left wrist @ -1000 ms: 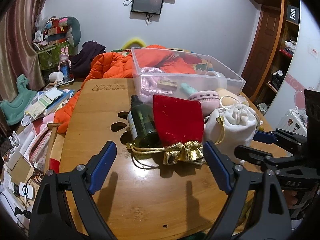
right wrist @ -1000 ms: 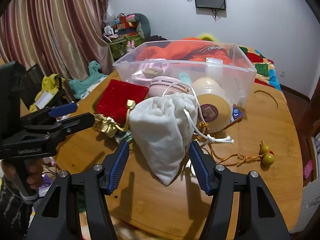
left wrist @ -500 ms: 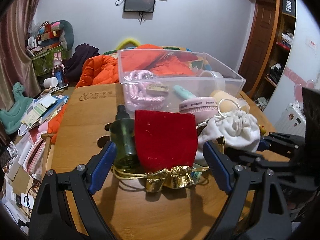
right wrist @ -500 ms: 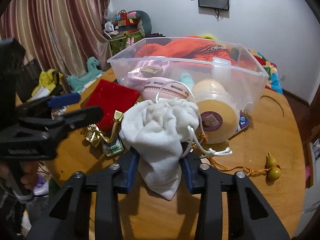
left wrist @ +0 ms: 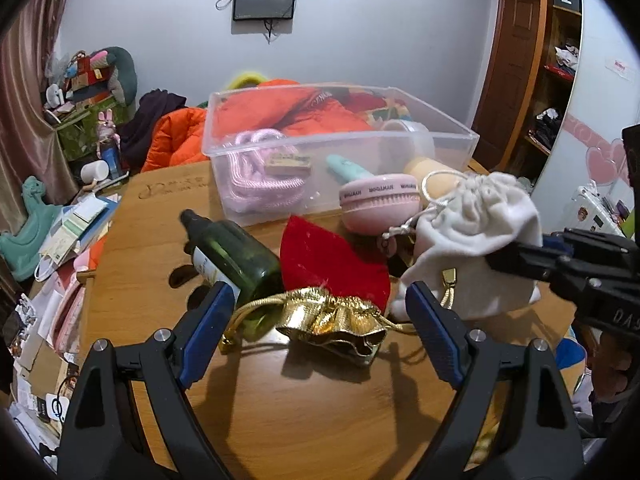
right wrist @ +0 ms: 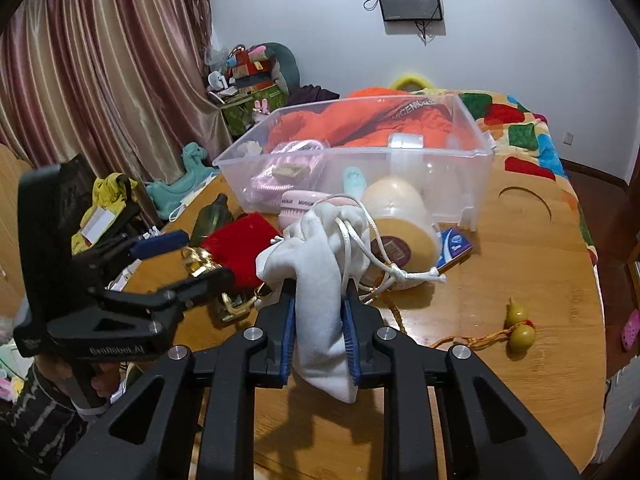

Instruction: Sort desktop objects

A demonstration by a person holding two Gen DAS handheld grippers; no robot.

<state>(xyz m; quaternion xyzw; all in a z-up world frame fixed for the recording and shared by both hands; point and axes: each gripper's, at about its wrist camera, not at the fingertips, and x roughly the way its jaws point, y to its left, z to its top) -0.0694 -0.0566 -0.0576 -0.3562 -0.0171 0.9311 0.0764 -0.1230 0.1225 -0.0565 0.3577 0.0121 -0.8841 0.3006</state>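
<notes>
Pinching the lower half of a white drawstring pouch (right wrist: 320, 320), the right gripper (right wrist: 319, 340) had its blue pads pressed into the cloth from both sides; its jaws had just been closing, and the fabric bunched between them. The pouch's gathered neck and white cord (right wrist: 360, 248) stood above the pads, and the pouch appeared raised off the wooden table (right wrist: 520, 248), though whether its bottom tip still touched the wood could not be told.

The left gripper (left wrist: 320, 320) hung with its jaws spread wide and gripped nothing. Between its blue fingers (left wrist: 206, 332) lay a red velvet pouch (left wrist: 332, 260) with a crumpled gold mouth (left wrist: 332, 320), and a dark green bottle (left wrist: 232, 252) lay on its side just beside the left finger.

Behind these stood a clear plastic bin (left wrist: 440, 144) holding a pink coiled cord (left wrist: 260, 176), a teal item and a clear cup. A pink round case (left wrist: 380, 204) rested against the bin's front wall, with a cream-coloured jar (right wrist: 400, 220) on its side next to it. A blue packet (right wrist: 456, 246) lay near the jar, and two small yellow gourds (right wrist: 520, 326) on an orange cord sat well apart on the right of the table.
</notes>
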